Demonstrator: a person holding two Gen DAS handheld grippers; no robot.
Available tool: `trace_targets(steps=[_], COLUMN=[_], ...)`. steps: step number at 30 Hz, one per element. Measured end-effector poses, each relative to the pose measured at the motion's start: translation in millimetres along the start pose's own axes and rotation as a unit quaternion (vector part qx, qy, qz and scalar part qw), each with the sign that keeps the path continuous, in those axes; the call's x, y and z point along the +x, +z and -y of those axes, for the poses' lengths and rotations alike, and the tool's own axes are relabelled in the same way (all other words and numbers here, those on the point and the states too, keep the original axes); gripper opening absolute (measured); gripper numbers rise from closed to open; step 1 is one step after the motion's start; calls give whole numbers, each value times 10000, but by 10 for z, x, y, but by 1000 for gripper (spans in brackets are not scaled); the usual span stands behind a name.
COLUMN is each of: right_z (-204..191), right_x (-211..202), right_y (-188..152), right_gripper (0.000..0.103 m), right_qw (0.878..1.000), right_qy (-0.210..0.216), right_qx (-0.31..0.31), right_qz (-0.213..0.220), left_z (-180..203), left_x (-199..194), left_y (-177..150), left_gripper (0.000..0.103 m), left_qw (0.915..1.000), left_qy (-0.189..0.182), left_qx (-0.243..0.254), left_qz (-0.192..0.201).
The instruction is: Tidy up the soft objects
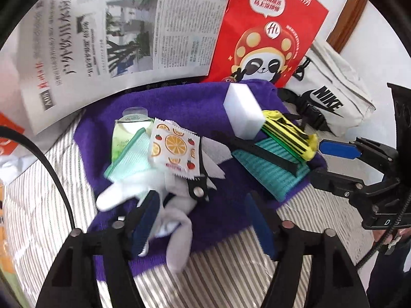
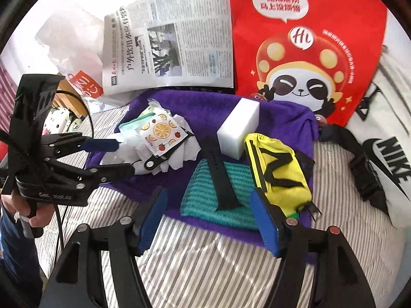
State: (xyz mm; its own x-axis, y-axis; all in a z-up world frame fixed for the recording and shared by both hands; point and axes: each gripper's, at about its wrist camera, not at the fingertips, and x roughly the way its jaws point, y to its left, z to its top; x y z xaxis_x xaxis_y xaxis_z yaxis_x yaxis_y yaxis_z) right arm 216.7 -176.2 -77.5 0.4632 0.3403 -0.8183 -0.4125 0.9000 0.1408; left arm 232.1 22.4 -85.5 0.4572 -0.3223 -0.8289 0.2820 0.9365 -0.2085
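While both tongs [image 1: 205,220] [image 2: 213,218] hang released over the purple towel's [image 2: 282,113] near edge, bare striped bedding [image 2: 205,269] lies below.

The red paper bag [image 2: 305,51] was the landmark, standing at the back of the purple towel [image 2: 179,102]. On its front, a white speech bubble on the panda mascot's red cap read "Hi"; the white Chinese characters above it were too distorted to read with certainty. To the right of the bag lay a white cloth bag [image 2: 385,159] printed with "NIKE" in black block letters beside the swoosh. To the left of the bag a newspaper [image 2: 169,46] was propped up, its corner tab reading "A08"; its Chinese headline and columns were too small to make out. Further left, a red-and-white bag [image 2: 86,84] showed letters I could not read.
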Motion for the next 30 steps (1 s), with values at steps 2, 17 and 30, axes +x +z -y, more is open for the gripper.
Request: trace_targets(steps=[2,17,30], right_z=[-60,-359,-438], right_x=[-100,-661,-1159], right_y=[-68,-578,-977], right_gripper=[75,96,97], right_qw=[9999,9937,9854], right_qy=[-109,-803,-1120], right_qx=[16,738,1205], right_qz=[33,260,431], left_z=[55,252,692], left_x=[-114,-800,-1330], left_y=[-86,-759,-1131], left_gripper=[79,88,88], left_qw=[9999,9927,9845], left_qy=[118,934,1267], left_qx=[48,-595,-763], left_qz=[86,466,939])
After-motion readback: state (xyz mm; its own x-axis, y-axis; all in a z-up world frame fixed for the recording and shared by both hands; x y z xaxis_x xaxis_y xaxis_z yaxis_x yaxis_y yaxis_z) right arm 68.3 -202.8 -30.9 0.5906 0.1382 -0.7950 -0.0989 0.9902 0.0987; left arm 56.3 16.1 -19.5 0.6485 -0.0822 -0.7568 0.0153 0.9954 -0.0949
